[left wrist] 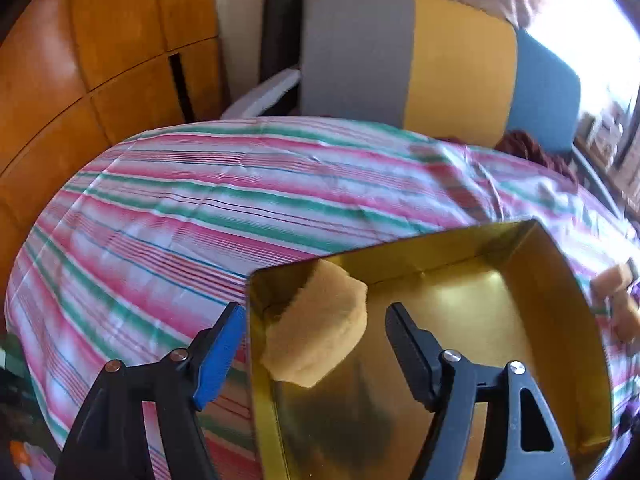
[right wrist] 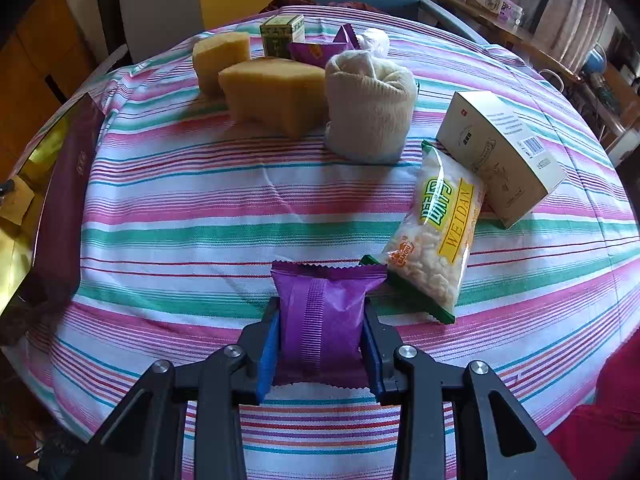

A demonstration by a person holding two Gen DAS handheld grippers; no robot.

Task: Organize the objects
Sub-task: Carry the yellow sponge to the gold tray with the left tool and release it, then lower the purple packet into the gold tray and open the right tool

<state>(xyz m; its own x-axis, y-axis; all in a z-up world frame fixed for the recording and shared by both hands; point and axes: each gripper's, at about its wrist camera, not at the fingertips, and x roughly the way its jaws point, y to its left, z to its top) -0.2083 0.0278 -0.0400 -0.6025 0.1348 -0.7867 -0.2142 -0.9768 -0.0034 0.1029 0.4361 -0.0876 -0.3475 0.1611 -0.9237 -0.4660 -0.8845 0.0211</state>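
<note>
Left gripper (left wrist: 316, 334) released, sponge (left wrist: 316, 328) dropping into gold tin (left wrist: 560, 280); right gripper (right wrist: 322, 334) clenched on purple packet (right wrist: 322, 312), likely next in.

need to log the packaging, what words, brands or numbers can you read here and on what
"WEIDAN": yellow band on the clear snack bag.
White box: barcode and small print, too small to read.
Green box: print blurred.
Maroon tin wall: faint emblem, unreadable.
Purple packet in the right gripper: no text showing.

Wooden cabinets (left wrist: 80, 60), grey-yellow-blue chair back (left wrist: 440, 64), bright window (left wrist: 600, 20), striped tablecloth (left wrist: 200, 208)
</note>
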